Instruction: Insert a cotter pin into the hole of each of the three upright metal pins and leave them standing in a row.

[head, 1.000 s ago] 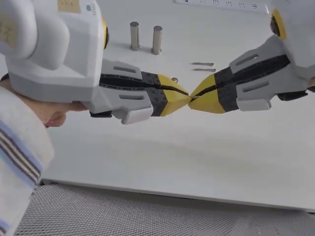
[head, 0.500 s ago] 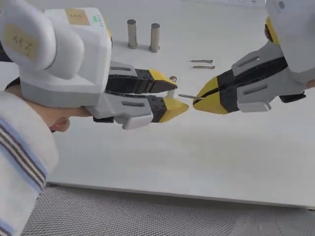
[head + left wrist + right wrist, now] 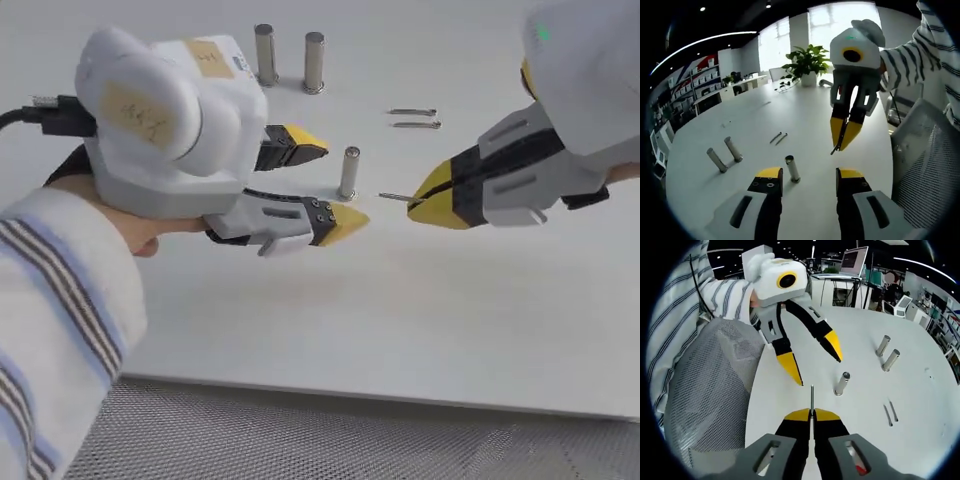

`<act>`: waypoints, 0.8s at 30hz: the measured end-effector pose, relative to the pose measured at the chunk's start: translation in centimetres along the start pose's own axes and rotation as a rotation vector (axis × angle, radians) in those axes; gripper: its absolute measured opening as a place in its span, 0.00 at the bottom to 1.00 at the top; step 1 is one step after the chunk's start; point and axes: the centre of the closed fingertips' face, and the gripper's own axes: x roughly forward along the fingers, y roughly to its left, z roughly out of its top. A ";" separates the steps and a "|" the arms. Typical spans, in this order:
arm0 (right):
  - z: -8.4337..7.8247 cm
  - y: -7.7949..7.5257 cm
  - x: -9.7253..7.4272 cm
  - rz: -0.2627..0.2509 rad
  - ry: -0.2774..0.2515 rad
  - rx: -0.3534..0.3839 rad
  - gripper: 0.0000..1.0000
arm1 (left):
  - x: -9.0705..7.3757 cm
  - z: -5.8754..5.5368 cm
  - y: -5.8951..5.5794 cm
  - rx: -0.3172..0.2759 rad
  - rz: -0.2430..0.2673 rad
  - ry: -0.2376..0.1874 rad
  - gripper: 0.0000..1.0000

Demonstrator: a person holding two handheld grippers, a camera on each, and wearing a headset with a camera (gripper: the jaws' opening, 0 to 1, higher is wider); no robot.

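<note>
1. Right gripper (image 3: pixel 430 197), white-grey body w/ yellow-tipped jaws, sits right of centre in head view. Its jaws are pinched together on a thin grey wire cotter pin (image 3: pixel 393 197). The shaft pokes out past the tips, long axis approx horizontal, pointing frame-left.
2. Target is a short grey upright metal cylinder pin (image 3: pixel 349 172), centre of head view, standing on the worktop. It's just left of the cotter tip w/ a small gap, not touching.
3. Left gripper (image 3: pixel 332 185), same build, has its jaws wide apart and grips nothing. In head view one tip lies each side of the centre pin. In left gripper view the pin stands just ahead of the gap, closer to the left-hand jaw.
4. Key relation: cotter axis runs across the pin's vertical axis, but in right gripper view the pin sits right of the cotter's line, so I judge the aim is off. The cross-hole is too small to see, so I can't tell its facing. Right gripper is nearer for the insert; the left prob. needs to close on the pin first to steady it.
5. Two more upright metal pins (image 3: pixel 290 58) stand side by side at upper centre, well apart from the work. Two spare cotter pins (image 3: pixel 414 118) lie flat at upper right of centre. Looks like an early stage, none fitted.
6. Smooth white worktop (image 3: pixel 400 320). An unsupported pin could tip if pushed. Room is an open office w/ a potted plant (image 3: pixel 807 60) and a grey mesh chair (image 3: pixel 300 440).
</note>
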 end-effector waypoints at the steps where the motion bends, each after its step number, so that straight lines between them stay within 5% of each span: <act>1: -0.1 -0.2 0.1 -0.004 0.005 0.000 0.00 | 0.2 0.1 0.3 -0.037 0.008 -0.019 0.39; 6: -0.4 -1.8 0.4 -0.028 0.022 0.012 0.00 | 1.2 -0.5 1.8 -0.127 0.046 -0.035 0.36; 11: -0.5 -3.0 0.7 -0.045 0.034 0.016 0.00 | 2.3 -2.0 2.6 -0.139 0.071 0.009 0.30; 24: -0.5 -4.2 2.1 -0.058 0.068 0.049 0.00 | 3.8 -3.1 2.2 -0.138 0.056 0.032 0.17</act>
